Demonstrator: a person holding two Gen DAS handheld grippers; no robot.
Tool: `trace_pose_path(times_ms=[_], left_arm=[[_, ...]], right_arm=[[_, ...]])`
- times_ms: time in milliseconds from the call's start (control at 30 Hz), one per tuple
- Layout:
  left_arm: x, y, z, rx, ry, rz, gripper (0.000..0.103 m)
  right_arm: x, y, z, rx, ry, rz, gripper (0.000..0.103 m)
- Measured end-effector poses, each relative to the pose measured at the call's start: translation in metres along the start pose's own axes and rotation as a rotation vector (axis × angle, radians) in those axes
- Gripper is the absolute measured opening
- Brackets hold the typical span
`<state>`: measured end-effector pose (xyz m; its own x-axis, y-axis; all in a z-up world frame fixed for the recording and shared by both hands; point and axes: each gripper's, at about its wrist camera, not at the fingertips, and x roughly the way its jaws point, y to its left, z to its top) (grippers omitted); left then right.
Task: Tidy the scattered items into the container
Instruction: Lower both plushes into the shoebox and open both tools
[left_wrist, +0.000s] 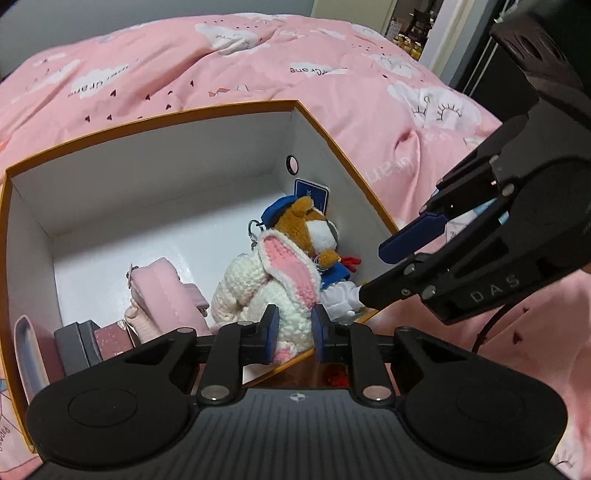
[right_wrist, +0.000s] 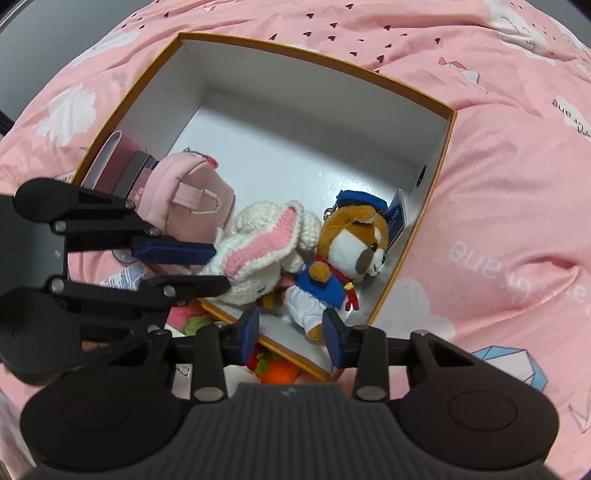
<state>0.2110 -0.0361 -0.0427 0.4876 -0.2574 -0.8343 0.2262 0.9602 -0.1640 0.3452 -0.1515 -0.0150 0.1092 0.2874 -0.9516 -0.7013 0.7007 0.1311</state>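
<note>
Toys crowd the near end of an orange-edged cardboard box (right_wrist: 448, 147) resting on a pink cloud-print quilt (left_wrist: 229, 70): a knitted white rabbit (right_wrist: 258, 254), a brown plush dog (right_wrist: 354, 251) in a blue cap, a small pink backpack (right_wrist: 195, 192) and dark little cases, partly hidden behind the left gripper (left_wrist: 294, 334). That gripper's blue pads stand either side of the rabbit's lower edge; whether they press on it cannot be told. The right gripper (right_wrist: 291, 334) hangs above the dog's legs, jaws apart, holding nothing. An orange and green soft thing (right_wrist: 275, 371) outside the box is mostly covered. A blue tag (left_wrist: 312, 194) leans in the far corner. A doorway (left_wrist: 410, 29) shows dimly beyond the bed.
</note>
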Motion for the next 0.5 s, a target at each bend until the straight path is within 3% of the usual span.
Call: trace_pose_path(times_ms=[233, 400, 500], left_arm=[[0.01, -0.005, -0.002, 0.012, 0.002, 0.041, 0.022], [0.004, 0.005, -0.005, -0.039, -0.023, 0.003, 0.026], [-0.007, 0.007, -0.007, -0.059, -0.044, 0.008, 0.027]], right_arm=[[0.007, -0.002, 0.006, 0.052, -0.004, -0.01, 0.041], [0.002, -0.003, 0.021, 0.102, -0.069, 0.0, 0.041], [0.006, -0.001, 0.033, 0.091, -0.067, -0.045, 0.041]])
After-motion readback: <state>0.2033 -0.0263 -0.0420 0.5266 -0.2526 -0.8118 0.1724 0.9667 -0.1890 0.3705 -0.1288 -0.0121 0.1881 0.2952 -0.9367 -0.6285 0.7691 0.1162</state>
